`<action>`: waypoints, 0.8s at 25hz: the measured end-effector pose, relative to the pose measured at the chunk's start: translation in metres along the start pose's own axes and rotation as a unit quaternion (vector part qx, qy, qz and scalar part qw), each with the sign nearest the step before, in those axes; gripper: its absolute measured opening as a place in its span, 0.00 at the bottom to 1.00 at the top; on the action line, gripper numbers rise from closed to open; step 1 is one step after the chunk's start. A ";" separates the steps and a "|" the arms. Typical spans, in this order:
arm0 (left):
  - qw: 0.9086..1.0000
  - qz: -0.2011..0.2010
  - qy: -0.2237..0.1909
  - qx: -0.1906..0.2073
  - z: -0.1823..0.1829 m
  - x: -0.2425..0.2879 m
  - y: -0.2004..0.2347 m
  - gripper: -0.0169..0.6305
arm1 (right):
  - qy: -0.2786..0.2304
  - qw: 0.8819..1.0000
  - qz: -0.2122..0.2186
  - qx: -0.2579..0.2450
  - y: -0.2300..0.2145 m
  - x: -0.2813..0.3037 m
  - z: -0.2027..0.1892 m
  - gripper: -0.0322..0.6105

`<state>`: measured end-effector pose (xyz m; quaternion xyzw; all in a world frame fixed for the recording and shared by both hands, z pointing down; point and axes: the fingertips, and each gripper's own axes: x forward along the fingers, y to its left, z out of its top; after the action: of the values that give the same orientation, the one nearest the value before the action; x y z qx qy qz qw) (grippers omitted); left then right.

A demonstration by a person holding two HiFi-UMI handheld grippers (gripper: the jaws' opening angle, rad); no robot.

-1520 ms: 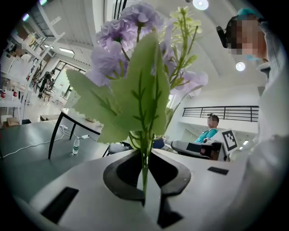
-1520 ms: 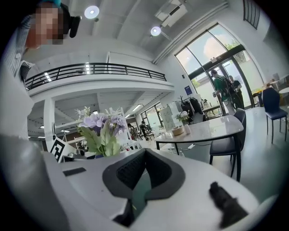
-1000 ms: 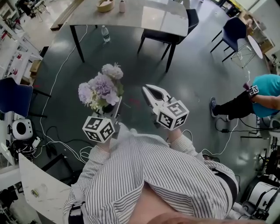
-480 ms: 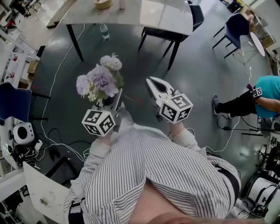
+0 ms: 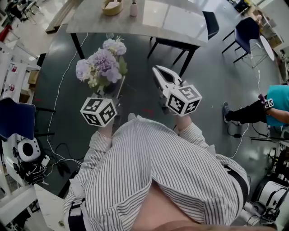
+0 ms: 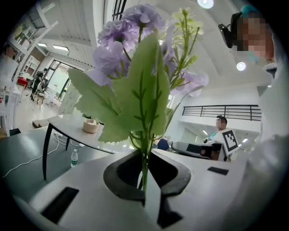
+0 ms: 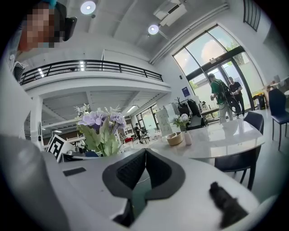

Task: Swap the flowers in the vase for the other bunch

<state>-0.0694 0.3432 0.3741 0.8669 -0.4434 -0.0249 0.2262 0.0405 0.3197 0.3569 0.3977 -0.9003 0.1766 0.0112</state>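
The left gripper [image 6: 144, 182] is clamped on the thin green stems of a bunch of purple flowers [image 6: 135, 67] – its jaws pinch together at the stems, and the blooms and broad leaves stand upright above them. In the head view the left gripper [image 5: 119, 90] carries the bunch [image 5: 103, 63] over the dark floor, near the front edge of a grey marble-topped table [image 5: 153, 20].

The right gripper [image 7: 145, 155] has its jaws closed together with nothing between them. In the head view it [image 5: 158, 71] is level with the left one, a little apart from it.

On the table a small pale vase [image 7: 187, 137] stands just beside a wooden bowl [image 7: 174, 138] – both at the far end of the tabletop, vase [image 5: 133, 8] to the right of the bowl [image 5: 112, 6]. A dark blue chair [image 5: 208, 23] is tucked under the table's right side, and a water bottle [image 6: 74, 158] stands on the floor by a table leg.
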 end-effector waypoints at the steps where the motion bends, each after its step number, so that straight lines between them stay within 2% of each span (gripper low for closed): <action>1: 1.000 -0.003 0.003 -0.001 0.006 0.004 0.010 0.10 | 0.000 1.000 -0.003 0.001 -0.002 0.012 0.002 0.07; 6: 1.000 -0.017 0.015 0.011 0.031 0.024 0.050 0.10 | -0.006 1.000 -0.017 0.002 -0.009 0.056 0.017 0.07; 11: 0.999 -0.030 0.024 -0.004 0.025 0.040 0.060 0.10 | 0.006 1.000 -0.013 0.014 -0.019 0.063 0.010 0.07; 20: 0.999 -0.021 0.037 -0.001 0.028 0.073 0.087 0.10 | 0.022 0.999 -0.018 0.023 -0.050 0.098 0.009 0.07</action>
<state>-0.0984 0.2321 0.3961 0.8761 -0.4165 0.0015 0.2428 0.0106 0.2165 0.3796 0.4104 -0.8881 0.2056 0.0254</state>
